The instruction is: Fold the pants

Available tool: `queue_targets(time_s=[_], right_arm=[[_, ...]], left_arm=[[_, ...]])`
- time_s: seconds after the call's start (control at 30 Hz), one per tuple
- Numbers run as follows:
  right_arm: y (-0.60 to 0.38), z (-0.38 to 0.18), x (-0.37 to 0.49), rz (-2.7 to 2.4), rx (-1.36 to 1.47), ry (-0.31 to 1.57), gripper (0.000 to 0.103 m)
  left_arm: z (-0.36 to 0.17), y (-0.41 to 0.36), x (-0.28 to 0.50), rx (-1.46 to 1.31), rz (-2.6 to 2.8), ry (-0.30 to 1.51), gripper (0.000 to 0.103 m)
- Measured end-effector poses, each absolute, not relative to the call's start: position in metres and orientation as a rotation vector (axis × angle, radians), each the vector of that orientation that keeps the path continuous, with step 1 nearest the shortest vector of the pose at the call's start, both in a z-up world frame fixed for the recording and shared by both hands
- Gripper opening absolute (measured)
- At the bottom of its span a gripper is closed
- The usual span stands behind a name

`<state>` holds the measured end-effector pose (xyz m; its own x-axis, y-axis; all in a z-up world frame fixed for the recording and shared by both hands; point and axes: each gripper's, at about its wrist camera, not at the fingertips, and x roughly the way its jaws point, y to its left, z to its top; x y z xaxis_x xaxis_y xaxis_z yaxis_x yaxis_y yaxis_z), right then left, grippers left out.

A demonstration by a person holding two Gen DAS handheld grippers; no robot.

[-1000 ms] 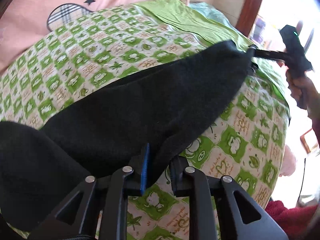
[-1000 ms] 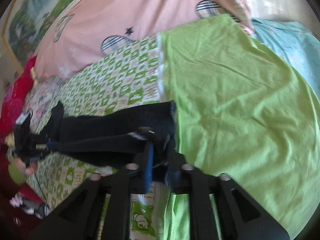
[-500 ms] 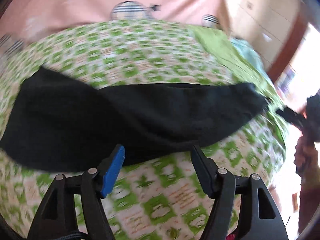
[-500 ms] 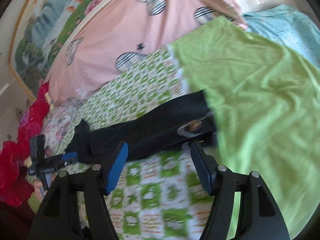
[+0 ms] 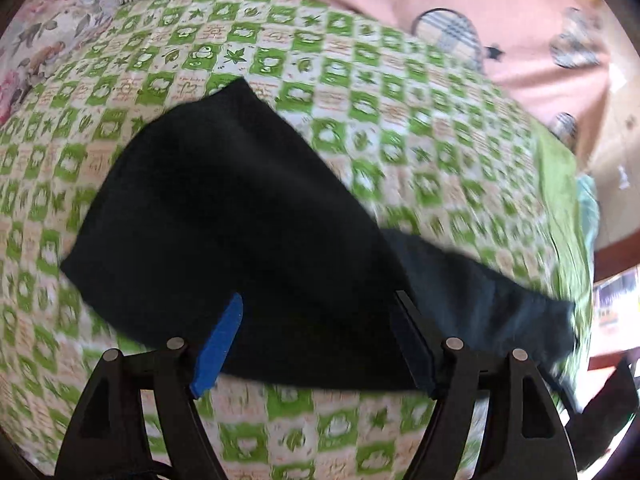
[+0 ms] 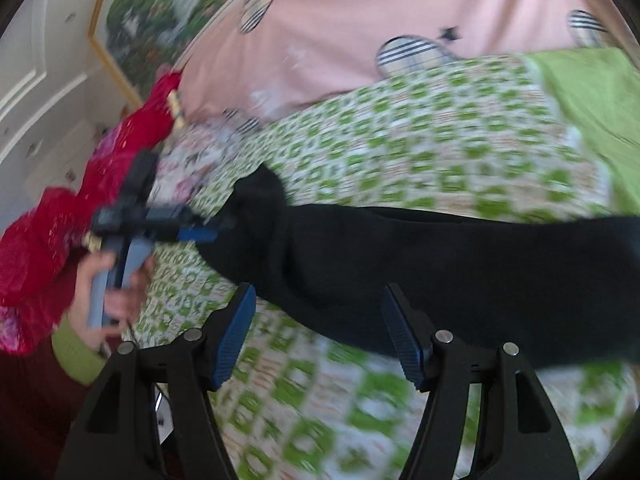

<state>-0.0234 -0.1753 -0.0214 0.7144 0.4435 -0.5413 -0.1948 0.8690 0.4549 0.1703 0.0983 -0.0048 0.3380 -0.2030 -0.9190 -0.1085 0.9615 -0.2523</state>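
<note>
The black pants (image 5: 240, 220) lie stretched out on the green-checked bedsheet (image 5: 360, 80). My left gripper (image 5: 320, 336) hovers over their near edge with its jaws opening; the cloth lies under the gap and neither pad presses on it. In the right wrist view the pants (image 6: 440, 260) run from the middle to the right edge. My right gripper (image 6: 318, 316) stands open just above their near edge, holding nothing. The left gripper (image 6: 200, 234) shows there too, at the pants' far left end, held by a hand (image 6: 108, 280).
A pink quilt (image 6: 360, 40) with plaid patches lies behind the sheet. A plain green cloth (image 6: 592, 92) covers the bed at the right. Red fabric (image 6: 52, 240) is heaped at the left, by a white cupboard and a framed painting (image 6: 160, 12).
Both grippers were shut on the pants' ends, then opened and let go. They have drawn back and swung sideways, and the pants now lie loose on the sheet.
</note>
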Motion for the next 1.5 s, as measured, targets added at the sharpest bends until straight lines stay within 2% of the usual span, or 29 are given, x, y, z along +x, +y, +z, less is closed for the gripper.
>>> queue_targets(time_s=[0.17, 0.37, 0.47, 0.53, 0.57, 0.6, 0.63, 0.67, 0.7, 0.73, 0.87, 1.07, 1.5], right_arm=[[-0.146, -0.024, 0.01, 0.416, 0.354, 0.738, 0.066], [-0.113, -0.034, 0.044, 0.476, 0.29, 0.824, 0.066], [-0.097, -0.042, 0.059, 0.468, 0.236, 0.869, 0.066], [-0.091, -0.049, 0.068, 0.459, 0.212, 0.891, 0.066], [-0.09, -0.053, 0.072, 0.455, 0.207, 0.904, 0.062], [-0.088, -0.056, 0.074, 0.452, 0.202, 0.915, 0.055], [-0.086, -0.059, 0.078, 0.441, 0.183, 0.931, 0.036], [-0.085, -0.06, 0.08, 0.425, 0.169, 0.936, 0.017], [-0.085, -0.059, 0.081, 0.409, 0.155, 0.934, 0.009], [-0.086, -0.057, 0.081, 0.408, 0.155, 0.924, 0.006], [-0.09, -0.036, 0.074, 0.414, 0.165, 0.85, 0.006], [-0.075, -0.018, 0.06, 0.455, 0.116, 0.811, 0.006], [-0.056, -0.044, 0.055, 0.435, 0.032, 0.909, 0.006]], left_arm=[[-0.009, 0.093, 0.26, -0.221, 0.075, 1.361, 0.077], [-0.051, 0.068, 0.309, 0.012, 0.222, 1.467, 0.077], [-0.067, 0.068, 0.311, 0.095, 0.256, 1.477, 0.059], [-0.071, 0.07, 0.306, 0.116, 0.237, 1.448, 0.026], [-0.069, 0.074, 0.3, 0.1, 0.215, 1.418, 0.017], [-0.066, 0.078, 0.291, 0.074, 0.198, 1.396, 0.009], [-0.06, 0.087, 0.28, 0.038, 0.177, 1.37, 0.006], [-0.051, 0.095, 0.265, 0.0, 0.157, 1.326, 0.005], [-0.044, 0.102, 0.256, -0.017, 0.148, 1.295, 0.004], [-0.036, 0.109, 0.246, -0.046, 0.132, 1.257, 0.003], [0.0, 0.142, 0.186, -0.171, 0.071, 1.095, 0.003], [0.012, 0.184, 0.117, -0.378, 0.02, 0.972, 0.003], [-0.051, 0.221, 0.078, -0.614, -0.018, 0.971, 0.004]])
